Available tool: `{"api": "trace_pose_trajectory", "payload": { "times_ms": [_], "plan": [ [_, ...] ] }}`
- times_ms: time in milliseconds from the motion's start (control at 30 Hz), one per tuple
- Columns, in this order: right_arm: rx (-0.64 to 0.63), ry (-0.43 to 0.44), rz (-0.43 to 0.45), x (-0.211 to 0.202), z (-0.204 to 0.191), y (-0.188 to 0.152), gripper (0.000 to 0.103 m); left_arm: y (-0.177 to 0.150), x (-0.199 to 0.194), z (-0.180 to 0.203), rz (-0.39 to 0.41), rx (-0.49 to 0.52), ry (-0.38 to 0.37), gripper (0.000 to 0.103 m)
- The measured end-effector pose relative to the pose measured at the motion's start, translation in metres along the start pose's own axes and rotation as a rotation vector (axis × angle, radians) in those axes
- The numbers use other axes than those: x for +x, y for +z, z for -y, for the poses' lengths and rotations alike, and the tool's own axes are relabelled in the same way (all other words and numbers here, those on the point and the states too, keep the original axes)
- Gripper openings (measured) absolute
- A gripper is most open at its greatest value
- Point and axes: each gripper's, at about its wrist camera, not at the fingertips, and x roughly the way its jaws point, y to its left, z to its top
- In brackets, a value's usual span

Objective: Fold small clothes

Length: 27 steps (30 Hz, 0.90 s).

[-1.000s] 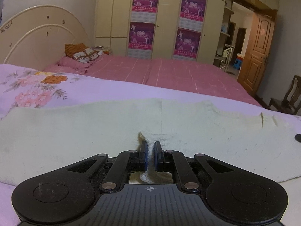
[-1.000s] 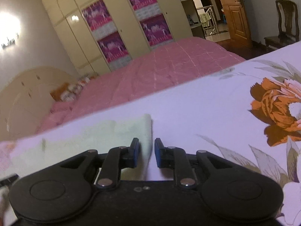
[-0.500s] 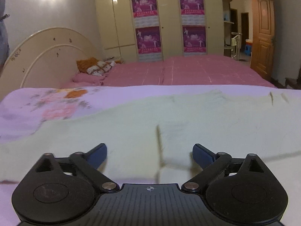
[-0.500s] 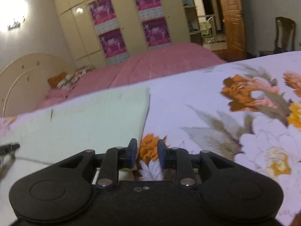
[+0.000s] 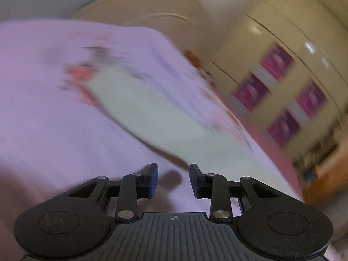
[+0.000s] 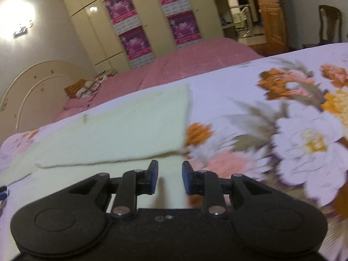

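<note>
A pale cream garment (image 6: 121, 130) lies folded flat on the floral lilac bedsheet (image 6: 304, 134). In the right wrist view its folded upper layer ends at a straight right edge, and a lower layer reaches under my right gripper (image 6: 168, 174). The right gripper is open a little and empty, above the garment's near right corner. In the blurred, tilted left wrist view the garment (image 5: 156, 113) lies ahead as a long pale strip. My left gripper (image 5: 173, 179) is open and empty, held above the bare sheet (image 5: 54, 119) short of the garment.
A pink-covered bed (image 6: 184, 65) lies beyond, with a cream headboard (image 6: 32, 87) and patterned pillows (image 6: 84, 87) at left. Wardrobes with magenta posters (image 6: 134, 43) line the back wall. A wooden door (image 6: 271, 15) and chair (image 6: 328, 24) stand at right.
The left gripper let go of the garment, opened wide, then drew back, swung and tilted, with its jaws now narrower. The right gripper moved back a little and opened slightly.
</note>
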Motion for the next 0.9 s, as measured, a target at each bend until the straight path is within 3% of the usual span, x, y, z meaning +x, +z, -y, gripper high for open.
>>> {"api": "trace_pose_trajectory", "payload": {
  "times_ms": [67,133,367,433,500,600,767,900],
  "plan": [
    [-0.013,0.029,-0.009,0.005,-0.016,-0.001,0.025,0.014,0.007,-0.034,0.004,-0.17,-0.062,0.035],
    [-0.025,0.051,-0.014,0.01,-0.029,0.0,0.025,0.025,0.011,-0.053,0.022,-0.263,-0.089,0.035],
    [-0.051,0.095,-0.023,0.027,-0.055,0.008,0.025,0.039,0.026,-0.064,0.049,-0.296,-0.07,0.035],
    [-0.045,0.096,-0.024,0.032,-0.055,0.011,0.025,0.041,0.029,-0.059,0.054,-0.253,-0.041,0.034],
    [-0.024,0.089,-0.025,0.037,-0.051,0.013,0.025,0.045,0.03,-0.051,0.041,-0.206,0.01,0.002],
    [0.003,0.064,-0.029,0.039,-0.045,0.009,0.025,0.047,0.036,-0.027,0.06,-0.129,0.004,0.002],
    [0.029,0.056,-0.017,0.033,-0.031,0.006,0.025,0.042,0.04,0.055,0.059,0.098,-0.123,0.002],
    [0.062,0.048,-0.014,0.029,-0.021,0.003,0.025,0.011,0.045,0.136,0.016,0.279,-0.214,0.002]
  ]
}}
